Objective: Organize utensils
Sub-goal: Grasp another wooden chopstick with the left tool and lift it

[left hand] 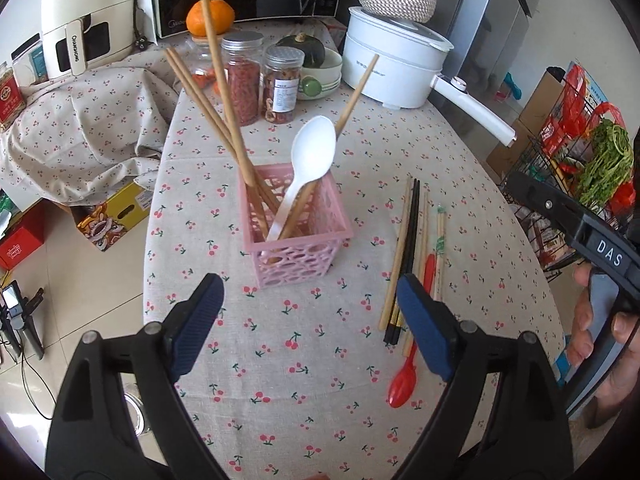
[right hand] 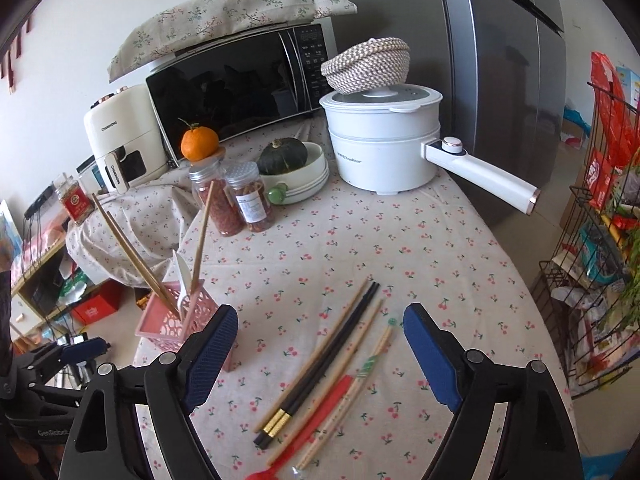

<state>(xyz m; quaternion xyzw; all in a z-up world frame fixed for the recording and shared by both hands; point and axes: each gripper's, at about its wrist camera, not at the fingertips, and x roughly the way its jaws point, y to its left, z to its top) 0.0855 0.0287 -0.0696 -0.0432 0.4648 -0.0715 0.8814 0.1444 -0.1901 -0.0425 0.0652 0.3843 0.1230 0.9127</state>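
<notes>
The job looks partly done. The pink holder (left hand: pixel 298 236) already carries four tan chopsticks (left hand: pixel 224 120) and one white spoon (left hand: pixel 310 160), all leaning upright inside it. Still loose on the cherry-print surface (left hand: pixel 280 360), to the right of the holder, lies a pile (right hand: pixel 332 364): a black pair of chopsticks (right hand: pixel 320 364) with gold bands, a red spoon (left hand: pixel 404 380), what seem to be two bare wooden sticks, and a wrapped disposable pair (the overlap makes that count uncertain). So roughly half remains, in my judgement.

The left gripper (left hand: pixel 310 320) hovers near the holder, fingers spread wide and empty. The right gripper (right hand: pixel 320 348) hangs over the loose pile, fingers likewise apart, holding nothing.
</notes>
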